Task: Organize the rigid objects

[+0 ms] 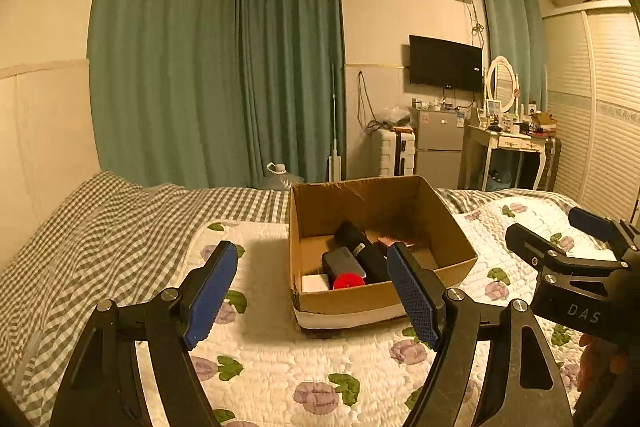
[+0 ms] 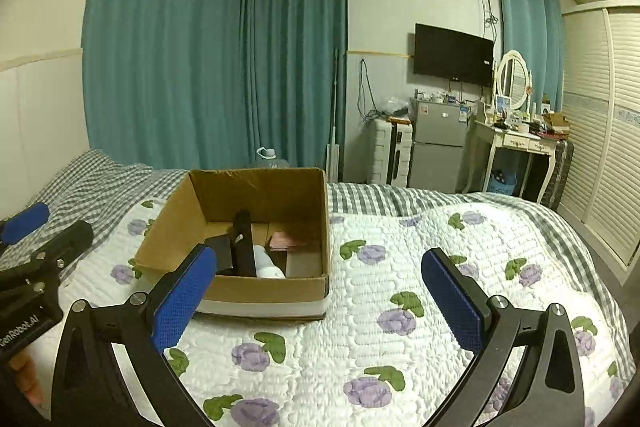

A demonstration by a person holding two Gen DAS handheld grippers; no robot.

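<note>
- Your left tool [image 1: 312, 291] is spread wide and holds nothing; its blue, cross-hatched rubber pads [image 1: 212, 291] frame the near left corner of the open brown cardboard box [image 1: 452, 227].
- Your right tool [image 2: 320, 303] is equally wide and bare, poised over the quilt with the box just beyond its left pad.
- The box sits on the white quilted bedspread with purple flowers and green leaves [image 2: 360, 331], which covers a bed with a grey-and-white checked sheet [image 1: 100, 227]. Its flaps are gone and a pale band runs along its base.
- Inside, a long black matte bar-shaped object [image 2: 245, 247] lies with its long axis running from the near wall toward the far wall, its far end raised.
- Beside it lie a dark grey rounded rectangular case [image 1: 343, 262], a round red plastic piece [image 1: 348, 281], a small white block [image 1: 315, 283], a white smooth cylinder [image 2: 267, 263] and a flat pinkish card [image 2: 286, 241].
- The white cylinder points its long axis toward the near wall.
</note>
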